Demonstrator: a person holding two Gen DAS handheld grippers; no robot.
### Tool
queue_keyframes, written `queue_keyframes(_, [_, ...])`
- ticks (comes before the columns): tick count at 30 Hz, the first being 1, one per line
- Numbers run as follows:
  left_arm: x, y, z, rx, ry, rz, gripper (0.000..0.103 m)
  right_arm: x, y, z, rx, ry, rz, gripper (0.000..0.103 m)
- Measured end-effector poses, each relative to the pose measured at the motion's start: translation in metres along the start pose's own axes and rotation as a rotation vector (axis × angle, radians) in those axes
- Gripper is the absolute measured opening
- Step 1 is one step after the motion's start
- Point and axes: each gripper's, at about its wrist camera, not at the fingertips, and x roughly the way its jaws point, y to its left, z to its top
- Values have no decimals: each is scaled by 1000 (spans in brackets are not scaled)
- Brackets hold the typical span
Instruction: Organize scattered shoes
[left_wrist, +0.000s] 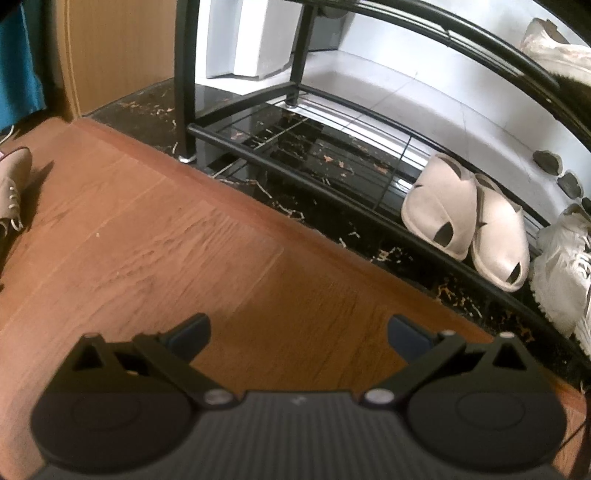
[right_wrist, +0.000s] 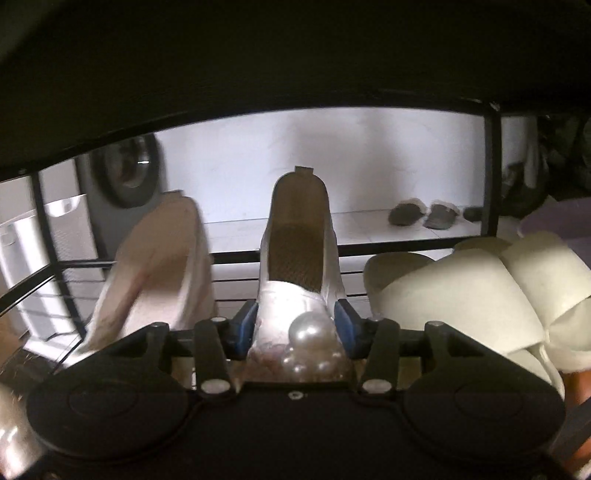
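In the right wrist view, my right gripper (right_wrist: 295, 321) is shut on the toe of a white flat shoe (right_wrist: 299, 258) trimmed with pearls (right_wrist: 308, 332). Its blue pads (right_wrist: 245, 321) press both sides of the toe, and the heel points away over the black shoe rack (right_wrist: 489, 177) shelf. A matching white flat (right_wrist: 159, 266) leans to its left, blurred. In the left wrist view, my left gripper (left_wrist: 299, 332) hangs open over the wood floor (left_wrist: 184, 240) with nothing between its fingers. A tan lace-up shoe (left_wrist: 14, 177) lies on the floor at the far left.
On the rack's (left_wrist: 258, 155) bottom shelf sit a pair of white slippers (left_wrist: 465, 221) and white sneakers (left_wrist: 565, 269). Another pale shoe (left_wrist: 554, 48) sits on the shelf above. Cream slides (right_wrist: 461, 295) lie right of the held flat. Grey slippers (right_wrist: 424, 216) rest on the floor behind.
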Motion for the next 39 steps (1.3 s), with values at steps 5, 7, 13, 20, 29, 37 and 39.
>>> queue_keyframes(5, [1,2,1,-12,7,-4,102,1,-2,-3,-5,19,7,47])
queue_keyframes(7, [2,2,1,-16,13,-7,102,-4,-3,-3,-20,26,24,48])
queue_keyframes(13, [-2,2,1,-14,3,-13,102,-13,-7,1,15,36,27,57])
queue_keyframes(20, [-3,6,3,-45,5,-19,102,-66,-1,-2,-41,-136,106,82])
queue_keyframes(29, [-4,5,3,-37,6,-28,102,-99,49,-21,-261,-108,319,82])
queue_keyframes(37, [0,5,3,-37,28,-35,102,-51,60,-23,-112,46,245,80])
queue_keyframes(39, [0,6,3,-39,25,-35,102,-44,63,-22,-89,73,233,74])
